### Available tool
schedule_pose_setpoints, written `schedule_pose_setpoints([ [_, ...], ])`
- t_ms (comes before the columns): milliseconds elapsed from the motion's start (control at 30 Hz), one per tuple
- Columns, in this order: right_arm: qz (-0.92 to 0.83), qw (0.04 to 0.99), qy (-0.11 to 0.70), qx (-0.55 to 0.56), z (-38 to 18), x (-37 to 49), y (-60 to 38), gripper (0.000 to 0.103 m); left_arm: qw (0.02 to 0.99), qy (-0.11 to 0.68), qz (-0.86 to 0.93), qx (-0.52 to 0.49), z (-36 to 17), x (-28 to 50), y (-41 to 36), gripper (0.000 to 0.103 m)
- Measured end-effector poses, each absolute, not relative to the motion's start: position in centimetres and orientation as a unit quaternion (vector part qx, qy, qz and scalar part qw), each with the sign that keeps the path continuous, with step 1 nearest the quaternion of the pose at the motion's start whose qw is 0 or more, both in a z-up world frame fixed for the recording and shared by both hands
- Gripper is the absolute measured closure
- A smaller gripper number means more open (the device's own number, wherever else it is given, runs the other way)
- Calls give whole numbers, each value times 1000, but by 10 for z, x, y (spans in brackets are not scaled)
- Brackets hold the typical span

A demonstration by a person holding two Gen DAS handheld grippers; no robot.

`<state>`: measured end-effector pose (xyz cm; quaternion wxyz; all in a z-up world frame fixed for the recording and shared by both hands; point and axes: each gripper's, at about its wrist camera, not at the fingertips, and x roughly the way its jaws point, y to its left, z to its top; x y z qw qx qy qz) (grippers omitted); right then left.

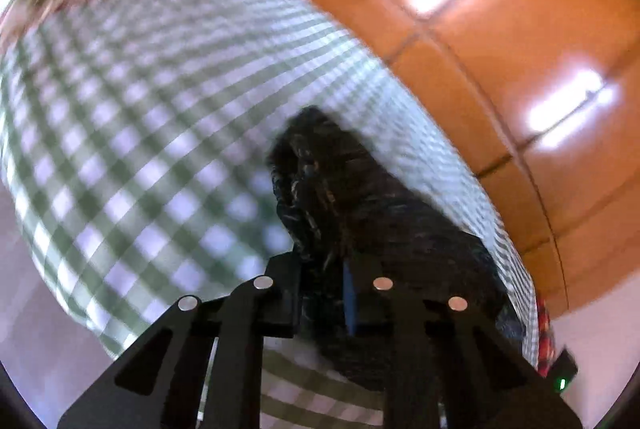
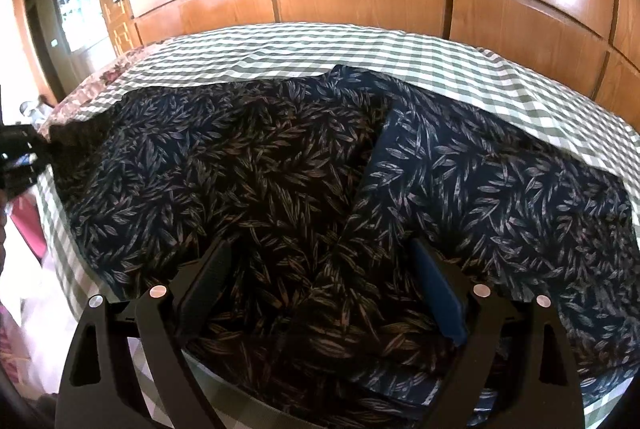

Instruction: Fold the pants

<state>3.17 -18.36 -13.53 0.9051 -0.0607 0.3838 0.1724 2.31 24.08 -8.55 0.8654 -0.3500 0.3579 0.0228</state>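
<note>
The pants [image 2: 304, 165], dark navy with a pale leaf print, are spread across a bed covered by a green-and-white checked sheet [image 2: 400, 49], one part already doubled over near the middle. A bunched end is pinched in the nearly closed jaws of the left gripper [image 1: 322, 283]. The right gripper [image 2: 320, 281] is held above the cloth, jaws wide and empty. The thin fabric could slip from so small a pinch, or the fold could be dragged crooked.

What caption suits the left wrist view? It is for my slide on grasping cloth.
Left claw shut on a bunched end of the leaf-print pants above the green checked bedsheet.
</note>
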Motion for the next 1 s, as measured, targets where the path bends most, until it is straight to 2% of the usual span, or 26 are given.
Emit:
schedule_pose_setpoints([
  [167,237,892,382,48,-105,33,-199,14,910,316,-71,-258,-42,30,193,89],
  [333,358,831,398,152,-82,49,-190,13,922,315,-124,-189,-31,35,152,89],
  [567,443,773,426,156,-67,73,-136,11,931,310,-179,-77,-24,25,93,89],
  [733,420,770,457,146,-74,96,-116,12,930,308,-200,-28,-28,20,71,89],
  [800,404,776,461,145,-80,102,-115,46,927,311,-206,-29,-30,19,70,89],
  [833,397,777,464,151,-83,104,-116,53,925,314,-209,-30,-31,19,69,89],
  [900,383,791,458,131,-84,101,-115,76,924,320,-207,-23,-35,18,63,88],
  [967,366,804,453,120,-85,98,-116,85,920,326,-215,-37,-37,15,65,85],
  [1000,358,810,450,116,-84,97,-119,87,919,324,-219,-46,-36,13,66,80],
])
